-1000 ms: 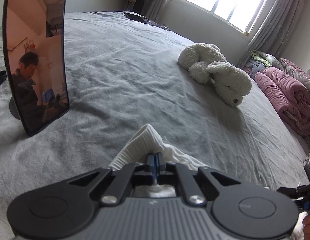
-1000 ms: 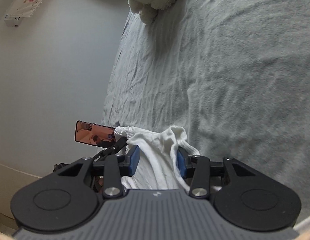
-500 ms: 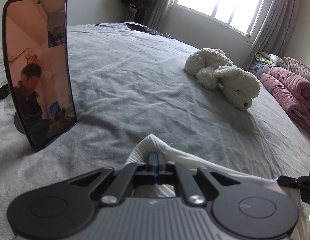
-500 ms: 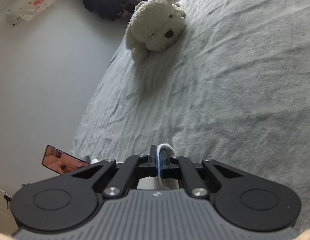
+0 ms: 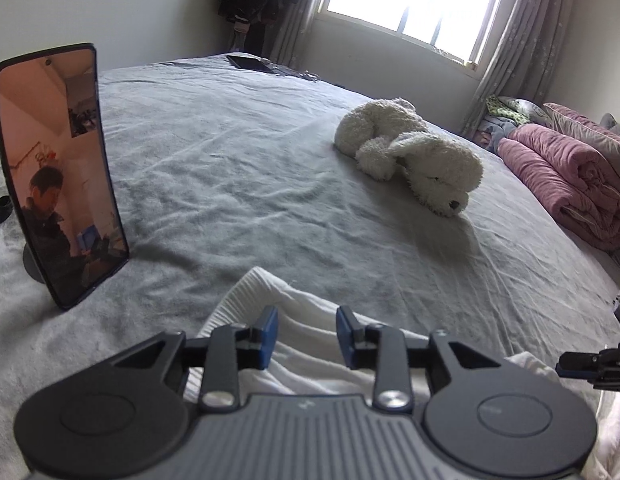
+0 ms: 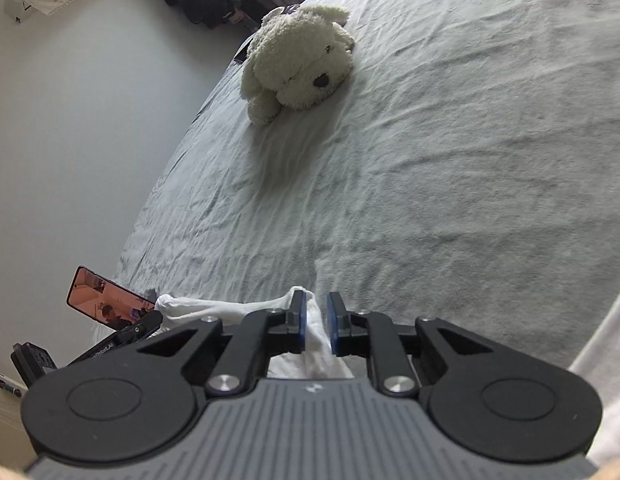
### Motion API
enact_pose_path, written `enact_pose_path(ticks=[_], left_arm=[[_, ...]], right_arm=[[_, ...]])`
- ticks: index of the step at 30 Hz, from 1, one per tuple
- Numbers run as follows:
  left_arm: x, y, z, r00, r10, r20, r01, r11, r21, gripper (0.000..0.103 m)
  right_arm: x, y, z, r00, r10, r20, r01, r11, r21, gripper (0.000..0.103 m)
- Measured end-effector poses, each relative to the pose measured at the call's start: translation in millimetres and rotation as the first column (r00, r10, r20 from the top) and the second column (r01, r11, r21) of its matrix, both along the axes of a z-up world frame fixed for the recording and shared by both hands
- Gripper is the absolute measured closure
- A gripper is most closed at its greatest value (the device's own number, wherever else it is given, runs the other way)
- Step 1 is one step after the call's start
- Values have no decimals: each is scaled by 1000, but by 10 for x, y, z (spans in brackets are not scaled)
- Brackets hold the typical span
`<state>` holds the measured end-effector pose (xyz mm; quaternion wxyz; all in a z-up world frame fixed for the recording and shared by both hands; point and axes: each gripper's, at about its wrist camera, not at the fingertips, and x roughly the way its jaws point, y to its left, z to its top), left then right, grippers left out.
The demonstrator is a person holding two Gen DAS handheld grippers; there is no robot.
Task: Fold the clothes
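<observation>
A white garment with a ribbed edge lies on the grey bed sheet, right under my left gripper. That gripper is open, its blue pads apart, with the cloth lying loose below them. In the right wrist view the same white garment stretches left toward the left gripper's black body. My right gripper is open by a narrow gap, and a fold of the cloth sits between its pads. The right gripper's tip shows at the left wrist view's right edge.
A phone stands upright on a stand at the left, close to the garment. A white plush dog lies further up the bed. A rolled pink quilt lines the right side, and a dark tablet lies at the far edge.
My left gripper, shut on the garment in both earlier frames, has opened. My right gripper was open, shut on the cloth half a second ago, and now its pads have parted a little.
</observation>
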<state>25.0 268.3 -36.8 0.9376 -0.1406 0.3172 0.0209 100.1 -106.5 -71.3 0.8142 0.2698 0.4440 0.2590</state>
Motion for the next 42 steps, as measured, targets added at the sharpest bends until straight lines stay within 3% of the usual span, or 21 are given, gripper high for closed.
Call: enact_pose_path(ticks=[1, 2, 7, 12, 16, 20, 23, 24, 25, 29, 32, 37, 42], left_arm=[[-18, -49, 17, 1000, -23, -9, 23, 1000, 0, 66], [-37, -105, 33, 999, -48, -17, 48, 999, 1, 66], [-94, -427, 48, 980, -193, -49, 192, 981, -31, 64], [-112, -717, 54, 942, -330, -57, 323, 940, -108, 64], [-106, -966, 18, 894, -443, -66, 427, 887, -175, 64], [-144, -1261, -48, 831, -550, -82, 533, 830, -165, 64], [-189, -1437, -77, 777, -623, -86, 608, 779, -152, 64], [-202, -1481, -80, 759, -645, -86, 631, 762, -148, 64], [-216, -1526, -82, 740, -667, -86, 653, 743, -143, 64], [-290, -1664, -76, 665, -741, -91, 732, 671, -116, 61], [-329, -1742, -92, 624, -774, -106, 768, 633, -101, 61], [-389, -1838, -110, 585, -802, -118, 800, 595, -76, 61], [-477, -1903, -109, 566, -814, -133, 818, 575, -37, 63]], right_arm=[[-38, -61, 16, 1000, -18, 3, 18, 1000, -25, 70], [-79, -128, 33, 999, -36, 11, 36, 998, -49, 67], [-248, -483, 75, 988, -151, 39, 155, 973, -170, 66], [-329, -691, 118, 965, -245, 97, 263, 913, -312, 66], [-282, -725, 93, 949, -279, 145, 314, 854, -414, 66], [-251, -705, 7, 942, -281, 183, 335, 808, -485, 67], [-271, -613, -34, 940, -252, 232, 340, 752, -564, 81], [-297, -639, 4, 937, -258, 237, 348, 751, -561, 96], [-322, -665, 41, 934, -264, 242, 356, 749, -558, 102], [-422, -767, 192, 921, -288, 261, 387, 743, -546, 103], [-535, -849, 333, 910, -305, 279, 412, 738, -534, 103], [-913, -1014, 600, 892, -329, 309, 448, 735, -509, 103], [-1362, -1195, 673, 878, -374, 299, 476, 745, -467, 102]])
